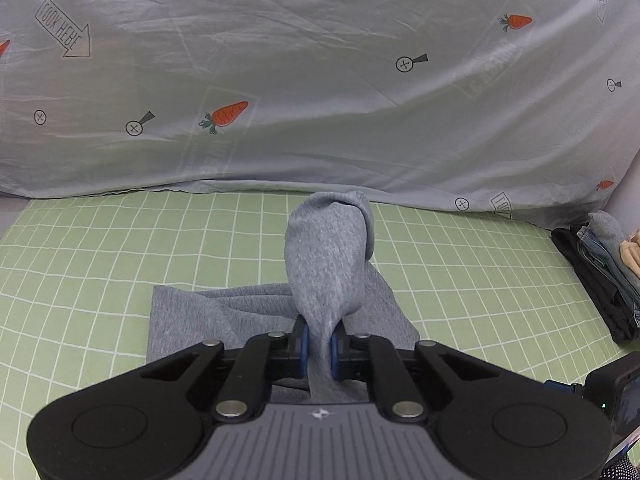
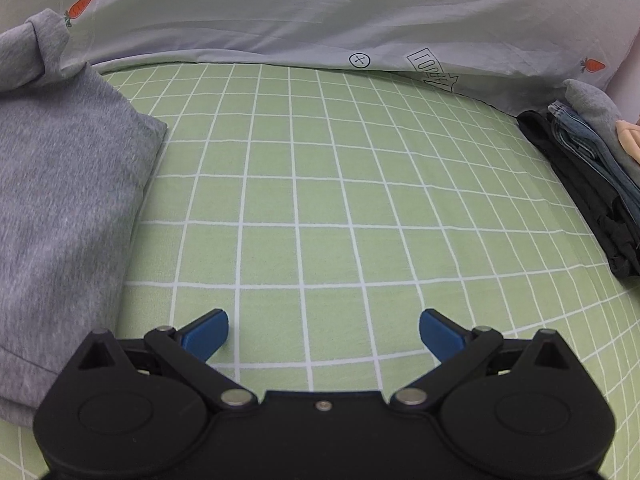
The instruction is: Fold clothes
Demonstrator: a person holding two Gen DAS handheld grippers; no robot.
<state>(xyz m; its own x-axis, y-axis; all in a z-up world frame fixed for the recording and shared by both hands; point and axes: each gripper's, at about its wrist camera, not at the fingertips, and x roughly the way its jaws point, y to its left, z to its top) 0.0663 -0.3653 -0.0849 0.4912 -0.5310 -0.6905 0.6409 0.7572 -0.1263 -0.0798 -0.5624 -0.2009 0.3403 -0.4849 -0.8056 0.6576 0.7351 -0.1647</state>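
The left tongs (image 1: 319, 346) are pinching a bunched fold of the gray garment (image 1: 326, 264) between their blue pads, so the cloth is standing up in front of them as a rounded hump with its top edge curling over to the right. The rest of that garment is lying flat on the bed sheet (image 1: 100, 248), a green sheet with a white grid, spreading out to the left and right below the raised part. In the left wrist view the lifted portion is running away from the tongs toward the far side of the bed, with its long axis roughly straight ahead.

The right tongs (image 2: 324, 332) are standing wide apart, holding nothing and hovering over bare green sheet. In the right wrist view the gray garment (image 2: 60, 208) is lying just to their left as a thick folded slab, its long side running away from the camera.

A pale quilt (image 1: 320, 72) printed with carrots and arrows is lying heaped along the far edge of the bed. At the right edge, a stack of folded clothes (image 2: 592, 168) is sitting on the sheet, well apart from the gray garment: black at the bottom, then denim, gray and a peach piece.
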